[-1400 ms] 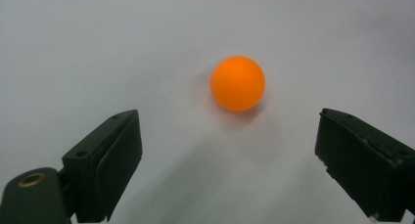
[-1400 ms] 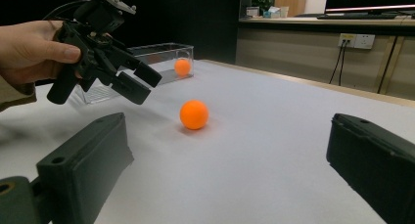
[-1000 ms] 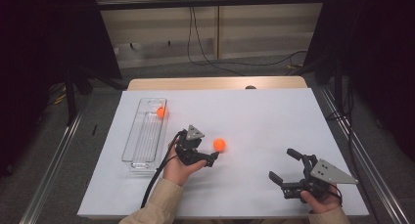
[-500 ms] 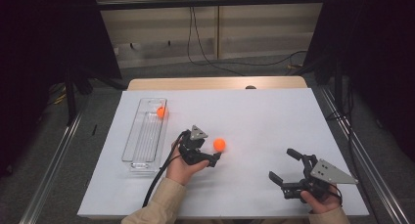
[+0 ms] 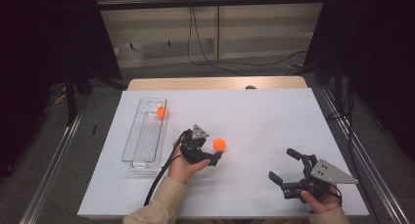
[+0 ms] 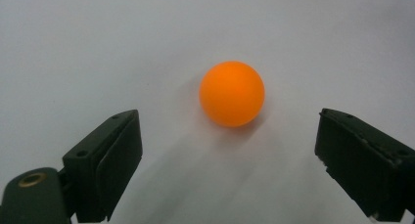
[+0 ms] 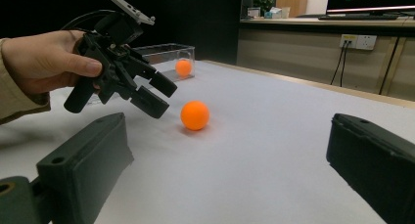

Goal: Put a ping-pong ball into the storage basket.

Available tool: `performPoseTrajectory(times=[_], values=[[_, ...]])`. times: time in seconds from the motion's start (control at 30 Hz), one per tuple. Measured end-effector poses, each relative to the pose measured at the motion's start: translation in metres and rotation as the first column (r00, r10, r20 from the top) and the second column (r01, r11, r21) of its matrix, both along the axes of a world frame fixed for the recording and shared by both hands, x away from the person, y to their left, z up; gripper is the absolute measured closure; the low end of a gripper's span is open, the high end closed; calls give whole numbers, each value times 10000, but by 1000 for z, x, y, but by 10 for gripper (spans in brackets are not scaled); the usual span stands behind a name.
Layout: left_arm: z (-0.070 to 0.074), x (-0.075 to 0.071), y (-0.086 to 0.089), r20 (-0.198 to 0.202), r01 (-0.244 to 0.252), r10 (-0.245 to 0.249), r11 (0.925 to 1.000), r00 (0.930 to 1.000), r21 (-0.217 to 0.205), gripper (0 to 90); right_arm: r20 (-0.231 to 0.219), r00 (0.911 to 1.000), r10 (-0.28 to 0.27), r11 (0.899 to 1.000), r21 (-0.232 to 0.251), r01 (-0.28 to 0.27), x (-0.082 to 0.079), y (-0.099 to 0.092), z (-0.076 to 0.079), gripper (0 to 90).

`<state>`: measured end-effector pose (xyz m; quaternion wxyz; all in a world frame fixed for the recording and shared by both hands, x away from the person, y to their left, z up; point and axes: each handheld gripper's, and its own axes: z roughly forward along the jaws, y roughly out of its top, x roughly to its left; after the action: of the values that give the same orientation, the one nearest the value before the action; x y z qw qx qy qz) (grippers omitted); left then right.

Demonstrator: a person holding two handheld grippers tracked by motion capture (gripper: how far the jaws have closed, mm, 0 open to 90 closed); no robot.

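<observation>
- High view: your left gripper [image 5: 214, 159] hangs just beside the loose orange ball [image 5: 219, 144] on the white table cover [image 5: 254, 121], jaws spread, nothing between them. A second orange ball [image 5: 161, 112] sits at the far end of the clear tray [image 5: 145, 136]. Your right gripper [image 5: 282, 165] rests well apart near the table's front edge, jaws wide and empty.
- Left gripper view: the ball [image 6: 232, 93] lies ahead of both pads, touching neither. It looks light, hard and smooth, so it will likely roll or squirt out; take it across its widest part and close gently.
- Right gripper view: the ball [image 7: 195, 115] rests on the cover just past the left gripper [image 7: 156, 94]. No brand or readable writing shows on ball, tray or grippers.
</observation>
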<state>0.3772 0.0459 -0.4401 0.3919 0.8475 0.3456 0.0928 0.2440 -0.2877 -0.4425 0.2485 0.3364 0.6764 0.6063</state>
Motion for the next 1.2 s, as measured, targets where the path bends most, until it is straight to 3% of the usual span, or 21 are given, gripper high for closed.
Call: performPoseTrajectory(times=[1.2], values=[[-3, 7, -15, 26, 99, -99, 9999, 9999, 100, 108, -11, 10000, 12, 10000, 41, -12, 0, 0, 0, 16]])
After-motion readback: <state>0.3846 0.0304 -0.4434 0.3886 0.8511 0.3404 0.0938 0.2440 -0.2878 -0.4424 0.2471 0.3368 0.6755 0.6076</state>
